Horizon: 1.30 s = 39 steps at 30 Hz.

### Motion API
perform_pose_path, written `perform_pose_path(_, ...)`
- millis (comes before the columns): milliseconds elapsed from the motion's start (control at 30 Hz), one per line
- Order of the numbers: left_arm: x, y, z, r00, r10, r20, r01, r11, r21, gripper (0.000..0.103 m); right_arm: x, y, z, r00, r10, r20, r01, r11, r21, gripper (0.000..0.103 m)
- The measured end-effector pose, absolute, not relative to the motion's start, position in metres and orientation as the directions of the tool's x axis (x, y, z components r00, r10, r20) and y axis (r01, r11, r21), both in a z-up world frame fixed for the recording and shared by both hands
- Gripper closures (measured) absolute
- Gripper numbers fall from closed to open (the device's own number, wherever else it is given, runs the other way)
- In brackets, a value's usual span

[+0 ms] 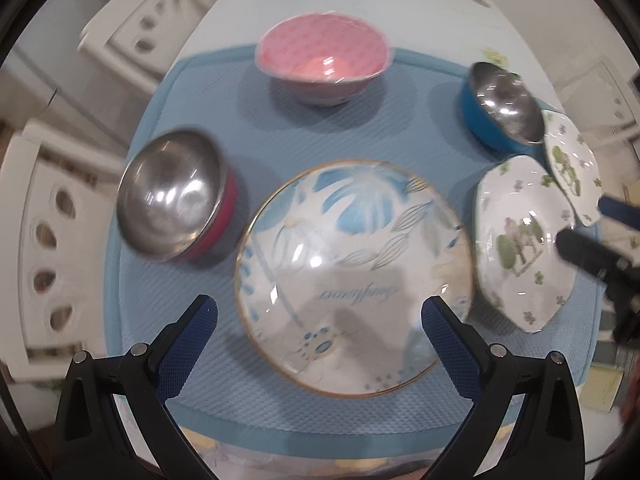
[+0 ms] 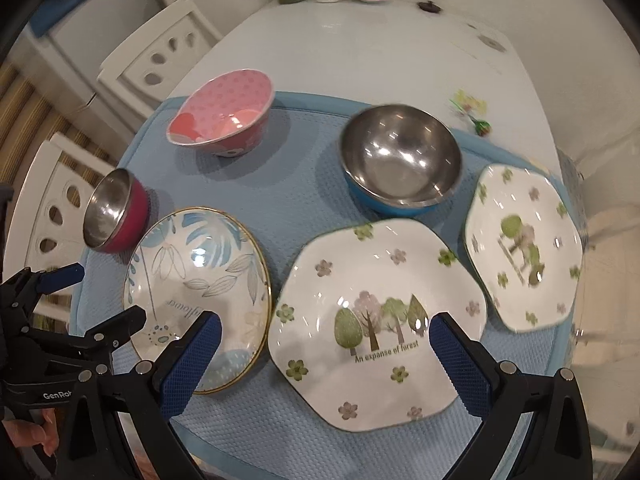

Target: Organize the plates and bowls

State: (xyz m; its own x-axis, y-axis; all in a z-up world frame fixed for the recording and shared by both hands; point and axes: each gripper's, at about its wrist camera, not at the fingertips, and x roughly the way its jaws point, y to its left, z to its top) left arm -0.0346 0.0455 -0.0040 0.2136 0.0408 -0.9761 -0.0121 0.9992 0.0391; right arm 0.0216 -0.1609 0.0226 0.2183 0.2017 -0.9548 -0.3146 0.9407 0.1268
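Grippers both spread wide, nothing held. Left gripper (image 1: pixel 320 316) hangs over the near edge of the round plate (image 1: pixel 352 276), its fingers straddling that plate's near half with blue mat (image 1: pixel 280 140) showing on either side. Right gripper (image 2: pixel 326 334) does the same over the near forest plate (image 2: pixel 380 320), pads apart from the rim on both sides.

Landmark: near forest plate, a rounded hexagon with trees and a line of lettering. Round plate (image 2: pixel 200 280) lies just left of it, rims near or touching; cannot tell which. Second forest plate (image 2: pixel 524 248), same pattern, lies just right and a little farther off, edges close. The left wrist view suggests a slight overlap, but blur hides it.

Beyond the landmark, blue bowl (image 2: pixel 400 164) with steel lining sits straight behind, upright. Red bowl (image 2: pixel 116 212), also steel-lined, is far left behind the round plate. Pink bowl (image 2: pixel 224 116) stands farthest back, left of centre. All six on the mat, none stacked.

Judgement: the two matching plates are the obvious first pair. Both lie on the right gripper's side, and it is already centred on one, so that arm is nearer. The plate lies flat and shallow, so the grip must come at the rim edge-on, not from above.
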Motion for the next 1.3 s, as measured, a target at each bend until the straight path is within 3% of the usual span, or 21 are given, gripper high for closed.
perform_pose_path(300, -0.064, 0.102, -0.065, 0.091, -0.013, -0.996, -0.21, 0.977, -0.032, 0.001, 0.056, -0.083, -0.024, 0.124, 0.187, -0.974, -0.575, 0.814, 0.083, 0.0)
perform_pose_path(633, -0.056, 0.121, -0.115, 0.07, -0.076, -0.995, -0.206, 0.975, -0.089, 0.0, 0.073, -0.021, -0.092, 0.026, 0.123, -0.992, -0.683, 0.727, 0.072, 0.0)
perform_pose_path(900, -0.066, 0.131, -0.121, 0.116, -0.086, -0.99, -0.223, 0.968, -0.111, 0.0, 0.086, -0.016, -0.115, -0.025, 0.198, -0.98, -0.649, 0.742, 0.166, 0.0)
perform_pose_path(1300, -0.062, 0.112, -0.109, 0.103, -0.093, -0.99, -0.197, 0.974, -0.112, 0.0, 0.137, 0.005, -0.126, -0.031, 0.174, -0.984, -0.548, 0.82, 0.162, 0.0)
